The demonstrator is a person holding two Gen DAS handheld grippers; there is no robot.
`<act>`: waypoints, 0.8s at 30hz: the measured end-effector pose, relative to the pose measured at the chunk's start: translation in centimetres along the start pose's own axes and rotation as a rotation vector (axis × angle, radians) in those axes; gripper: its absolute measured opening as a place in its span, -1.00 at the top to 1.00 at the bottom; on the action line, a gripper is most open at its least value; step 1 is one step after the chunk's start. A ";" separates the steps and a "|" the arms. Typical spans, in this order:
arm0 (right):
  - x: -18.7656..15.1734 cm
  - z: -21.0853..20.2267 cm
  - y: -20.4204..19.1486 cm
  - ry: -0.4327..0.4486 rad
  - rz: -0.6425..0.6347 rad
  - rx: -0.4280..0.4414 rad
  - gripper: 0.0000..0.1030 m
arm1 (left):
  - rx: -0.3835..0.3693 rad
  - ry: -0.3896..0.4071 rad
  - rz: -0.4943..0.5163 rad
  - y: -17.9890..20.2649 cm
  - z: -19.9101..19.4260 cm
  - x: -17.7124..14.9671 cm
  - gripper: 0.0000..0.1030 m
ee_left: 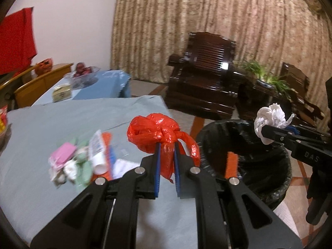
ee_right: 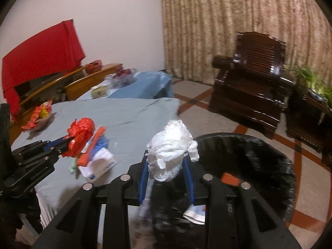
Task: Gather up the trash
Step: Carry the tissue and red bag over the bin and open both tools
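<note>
My left gripper (ee_left: pixel 167 145) is shut on a knotted red plastic bag (ee_left: pixel 153 131) and holds it above the table's right edge, next to the bin; the bag also shows in the right wrist view (ee_right: pixel 79 136). My right gripper (ee_right: pixel 166 159) is shut on a crumpled white tissue wad (ee_right: pixel 173 151) and holds it over the near rim of the black-lined trash bin (ee_right: pixel 259 155). In the left wrist view the tissue (ee_left: pixel 269 120) hangs above the bin (ee_left: pixel 259 166). An orange scrap (ee_right: pixel 229 179) and a white wrapper lie inside the bin.
A pile of wrappers, a tube and tissue (ee_left: pixel 83 159) lies on the grey-blue tablecloth (ee_left: pixel 62 120). A snack bowl (ee_right: pixel 39 116) stands at the table's left. Behind it is a second table with a fruit bowl (ee_left: pixel 83 73). Dark wooden armchairs (ee_right: pixel 251 87) stand on the tiled floor.
</note>
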State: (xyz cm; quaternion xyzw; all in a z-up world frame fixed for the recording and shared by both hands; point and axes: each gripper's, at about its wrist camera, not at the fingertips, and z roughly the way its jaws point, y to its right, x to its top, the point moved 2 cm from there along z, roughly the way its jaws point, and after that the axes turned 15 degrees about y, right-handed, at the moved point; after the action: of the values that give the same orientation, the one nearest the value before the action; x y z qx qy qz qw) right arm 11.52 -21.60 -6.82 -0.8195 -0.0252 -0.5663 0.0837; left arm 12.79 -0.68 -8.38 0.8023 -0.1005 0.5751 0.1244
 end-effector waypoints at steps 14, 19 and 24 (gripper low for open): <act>-1.2 -1.4 8.8 -0.010 0.058 -0.165 0.41 | -0.200 -0.035 0.064 9.8 6.3 -0.4 0.80; -2.4 -1.1 11.2 -0.035 0.072 -0.201 0.41 | -0.249 -0.054 0.083 12.5 8.5 -1.2 0.80; -3.4 -0.8 12.8 -0.050 0.076 -0.233 0.41 | -0.274 -0.080 0.078 13.8 10.5 -2.5 0.80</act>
State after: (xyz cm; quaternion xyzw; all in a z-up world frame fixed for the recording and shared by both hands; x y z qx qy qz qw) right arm 11.31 -34.19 -11.09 -0.8380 0.0699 -0.5410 0.0088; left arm 17.24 -17.05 -12.78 0.7956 -0.2144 0.5278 0.2062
